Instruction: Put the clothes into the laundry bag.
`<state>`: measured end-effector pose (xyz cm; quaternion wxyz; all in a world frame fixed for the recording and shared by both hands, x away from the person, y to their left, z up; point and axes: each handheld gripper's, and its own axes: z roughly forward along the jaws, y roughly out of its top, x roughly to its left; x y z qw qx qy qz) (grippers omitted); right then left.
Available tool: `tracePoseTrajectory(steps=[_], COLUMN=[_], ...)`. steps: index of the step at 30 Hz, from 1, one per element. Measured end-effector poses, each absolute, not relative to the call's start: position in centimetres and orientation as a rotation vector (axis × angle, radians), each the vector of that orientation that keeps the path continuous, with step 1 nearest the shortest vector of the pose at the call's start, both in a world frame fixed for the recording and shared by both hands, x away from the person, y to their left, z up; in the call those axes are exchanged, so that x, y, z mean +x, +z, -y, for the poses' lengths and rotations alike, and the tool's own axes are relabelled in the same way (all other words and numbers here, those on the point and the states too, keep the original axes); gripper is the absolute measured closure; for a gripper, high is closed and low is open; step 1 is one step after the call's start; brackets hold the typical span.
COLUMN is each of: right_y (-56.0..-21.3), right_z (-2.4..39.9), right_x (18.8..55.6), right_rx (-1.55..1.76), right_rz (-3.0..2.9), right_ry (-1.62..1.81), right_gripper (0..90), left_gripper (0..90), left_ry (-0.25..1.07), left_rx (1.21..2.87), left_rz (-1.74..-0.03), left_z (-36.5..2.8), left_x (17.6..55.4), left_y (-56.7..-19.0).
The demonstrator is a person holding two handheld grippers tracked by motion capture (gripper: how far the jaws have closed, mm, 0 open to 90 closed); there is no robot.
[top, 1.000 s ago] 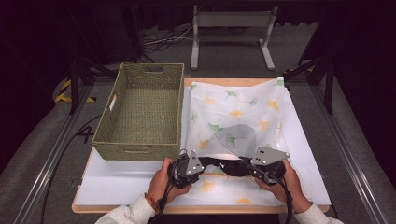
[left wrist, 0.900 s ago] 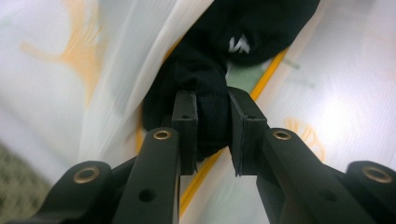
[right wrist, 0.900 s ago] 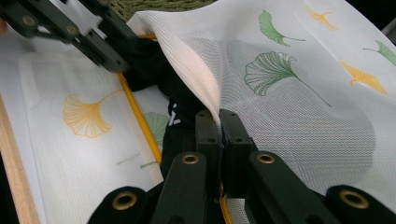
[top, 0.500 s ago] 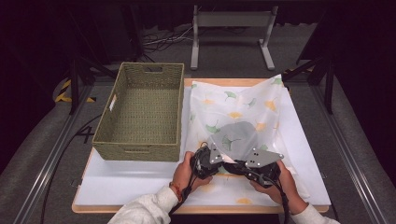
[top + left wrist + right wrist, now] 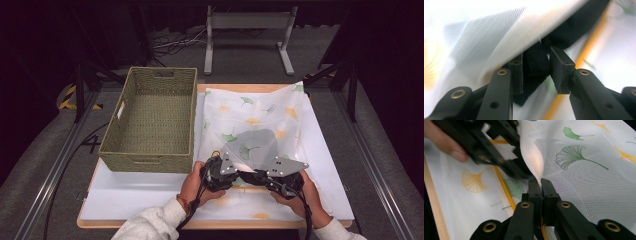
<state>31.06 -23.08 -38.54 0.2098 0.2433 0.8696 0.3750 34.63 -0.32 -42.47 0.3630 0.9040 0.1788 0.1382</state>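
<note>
Right gripper (image 5: 541, 185) is clamped on the mesh bag's (image 5: 260, 112) near edge on the table (image 5: 125, 195), left gripper (image 5: 535, 68) has just been opening around the dark garment (image 5: 534, 62) inside, so it could slip out.

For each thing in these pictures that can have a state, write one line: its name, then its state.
Mesh bag: flat on the table, near edge lifted, dark item inside.
Woven basket: upright, empty.
Left gripper: jaws just been opening, dark fabric strip between them, pads apart.
Right gripper: shut on the mesh bag's fold.
</note>
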Motion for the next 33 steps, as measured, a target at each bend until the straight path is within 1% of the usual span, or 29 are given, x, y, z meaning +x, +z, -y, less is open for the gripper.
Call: tracePoseTrajectory(steps=[1,4,5,6,7,9,12,14,15,17,19,22,25,30,33], right_y=[-38.5,-38.4,-38.4,-38.4,-38.3,-38.3,-38.2,-38.2,-38.2,-38.2,-38.2,-38.2,-38.4,-38.5,-38.5], right_z=[23.1,23.2,23.2,23.2,23.1,23.1,23.0,23.0,23.0,23.0,23.1,23.0,23.0,23.2,23.2], right_x=[31.1,31.1,31.1,31.1,31.0,31.0,31.0,31.0,31.0,31.0,31.0,31.1,31.3,31.3,31.3], right_rx=[0.677,0.678,0.678,0.679,0.68,0.677,0.676,0.676,0.678,0.677,0.682,0.689,0.697,0.71,0.709], right_rz=[-2.417,-2.409,-2.409,-2.408,-2.405,-2.408,-2.403,-2.405,-2.405,-2.406,-2.406,-2.407,-2.409,-2.401,-2.397], right_ry=[1.044,1.051,1.051,1.052,1.053,1.051,1.05,1.051,1.054,1.055,1.058,1.054,1.052,1.054,1.056], right_gripper=[88.4,88.4,88.4,88.3,88.3,88.3,88.4,88.4,88.4,88.4,88.4,88.3,88.3,88.2,88.1], left_gripper=[64.1,63.4,64.1,64.1,66.1,71.4,71.7,70.2,68.4,69.0,70.8,70.7,70.7,71.2,71.9], left_ry=[0.363,0.318,0.318,0.289,0.282,0.328,0.356,0.374,0.381,0.39,0.36,0.406,0.413,0.435,0.453], left_rx=[2.323,2.284,2.284,2.277,2.282,2.317,2.293,2.277,2.274,2.268,2.271,2.315,2.323,2.312,2.302], left_rz=[-0.454,-0.429,-0.429,-0.412,-0.39,-0.344,-0.348,-0.351,-0.359,-0.405,-0.442,-0.442,-0.475,-0.51,-0.562], left_z=[-0.1,-0.8,-0.8,-0.6,-0.2,1.0,1.5,1.4,1.4,1.4,1.8,2.8,3.5,3.8,4.0], left_x=[34.3,33.3,33.3,33.2,33.0,32.3,31.8,31.8,32.0,33.0,34.1,34.7,35.4,36.4,36.8], left_y=[-42.2,-41.6,-41.6,-41.5,-41.4,-41.4,-41.0,-40.8,-40.8,-41.2,-42.1,-43.3,-44.2,-44.6,-44.6])
